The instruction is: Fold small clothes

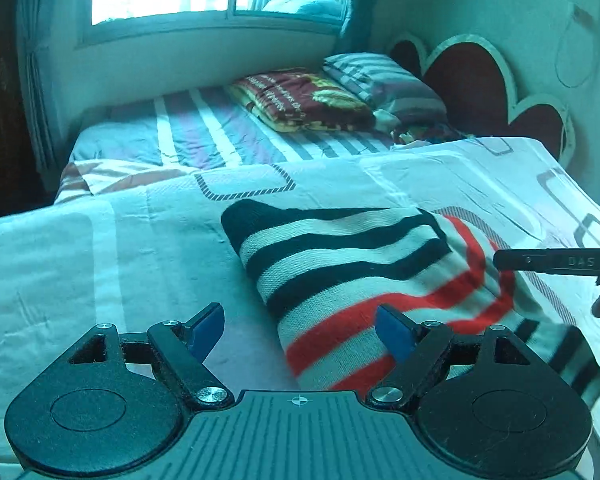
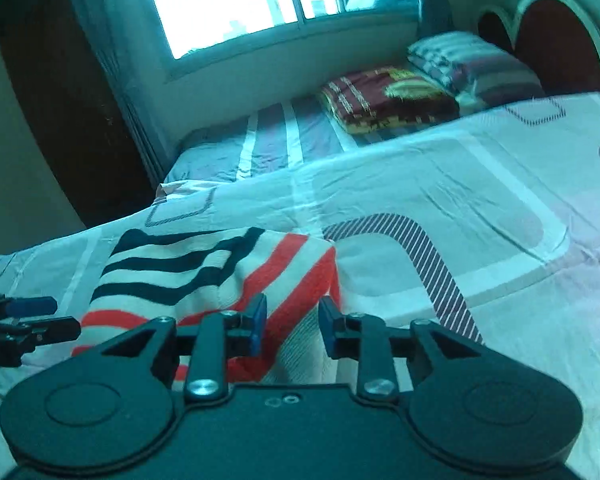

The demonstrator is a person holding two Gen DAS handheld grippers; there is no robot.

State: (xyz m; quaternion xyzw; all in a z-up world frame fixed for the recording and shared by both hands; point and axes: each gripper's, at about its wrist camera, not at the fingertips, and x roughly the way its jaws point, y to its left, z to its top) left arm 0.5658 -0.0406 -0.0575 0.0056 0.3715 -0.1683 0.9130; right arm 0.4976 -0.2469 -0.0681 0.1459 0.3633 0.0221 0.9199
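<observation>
Striped knit garment [image 1: 360, 264] lies on patterned bedspread [image 1: 100, 248], already doubled over (fold edge at 10 o'clock), not yet compact. Left gripper [image 1: 300, 330] spread wide, empty, hovering at garment's near edge. Right gripper [image 2: 292, 326] slightly parted, pinching nothing. Further folding likely left.

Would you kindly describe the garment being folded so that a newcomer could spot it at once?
Start at the bed's pale patterned bedspread in the foreground. On it lies a knitted striped garment. Unlike the maroon cushion and striped pillow behind, it has dark stripes changing to red.
</observation>
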